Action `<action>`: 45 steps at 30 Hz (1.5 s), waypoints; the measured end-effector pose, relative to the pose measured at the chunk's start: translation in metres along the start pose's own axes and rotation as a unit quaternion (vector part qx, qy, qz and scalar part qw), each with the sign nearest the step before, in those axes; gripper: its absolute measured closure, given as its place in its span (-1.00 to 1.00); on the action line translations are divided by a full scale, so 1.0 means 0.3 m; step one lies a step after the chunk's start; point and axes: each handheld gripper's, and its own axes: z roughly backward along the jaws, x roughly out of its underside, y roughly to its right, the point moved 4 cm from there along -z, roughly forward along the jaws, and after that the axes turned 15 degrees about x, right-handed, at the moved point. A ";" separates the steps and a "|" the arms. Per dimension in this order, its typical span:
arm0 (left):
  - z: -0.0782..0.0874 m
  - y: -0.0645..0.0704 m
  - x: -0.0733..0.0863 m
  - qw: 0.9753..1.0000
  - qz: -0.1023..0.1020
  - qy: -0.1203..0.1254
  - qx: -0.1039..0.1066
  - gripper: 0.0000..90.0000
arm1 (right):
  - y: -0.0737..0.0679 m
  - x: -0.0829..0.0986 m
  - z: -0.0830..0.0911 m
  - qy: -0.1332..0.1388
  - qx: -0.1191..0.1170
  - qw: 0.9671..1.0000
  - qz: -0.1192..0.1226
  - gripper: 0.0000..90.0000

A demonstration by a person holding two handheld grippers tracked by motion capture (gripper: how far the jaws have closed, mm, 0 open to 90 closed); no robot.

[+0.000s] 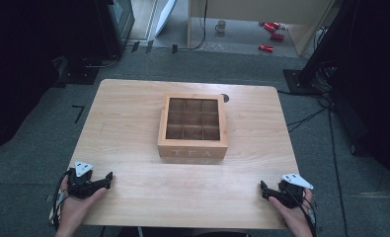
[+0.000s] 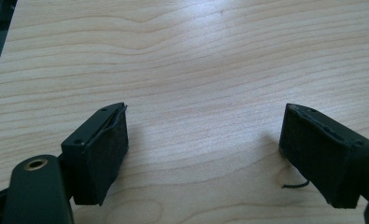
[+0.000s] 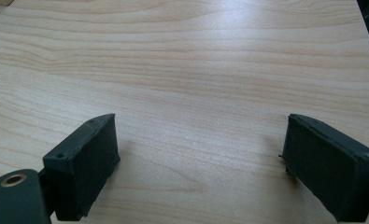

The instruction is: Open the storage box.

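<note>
Pale wooden desk (image 1: pixel 133 123): left gripper (image 1: pixel 107 178) and right gripper (image 1: pixel 263 190) rest spread, empty, well apart from glass-lidded wooden tea box (image 1: pixel 192 148); a one-sided approach may shove it.

The worktop (image 1: pixel 133 197) carries a single obstacle: a wooden tea box (image 1: pixel 192 148) standing in its middle, a little toward the far edge, with a closed windowed lid. Bare wood runs wide on both sides of the box and across the whole near strip in front of it. The left claw (image 1: pixel 106 178) sits at the near left corner and the right claw (image 1: pixel 264 190) at the near right corner, both well apart from the box. In each gripper view the jaws stand wide apart with only bare wood between and ahead of them. A small dark hole (image 1: pixel 225 98) lies in the worktop just beside the box's far right corner.
</note>
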 end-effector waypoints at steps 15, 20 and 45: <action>-0.042 0.107 -0.083 0.999 -0.025 0.011 0.042 -0.62 | -0.018 -0.024 0.024 -0.002 -0.004 1.000 -0.008 -0.71; -0.072 0.166 -0.121 0.997 -0.038 0.014 0.068 -0.61 | -0.026 -0.057 0.045 0.010 -0.013 0.999 -0.029 -0.71; -0.187 0.384 -0.285 0.985 -0.076 0.029 0.149 -0.45 | -0.179 -0.284 0.061 0.056 -0.038 0.998 -0.003 -0.70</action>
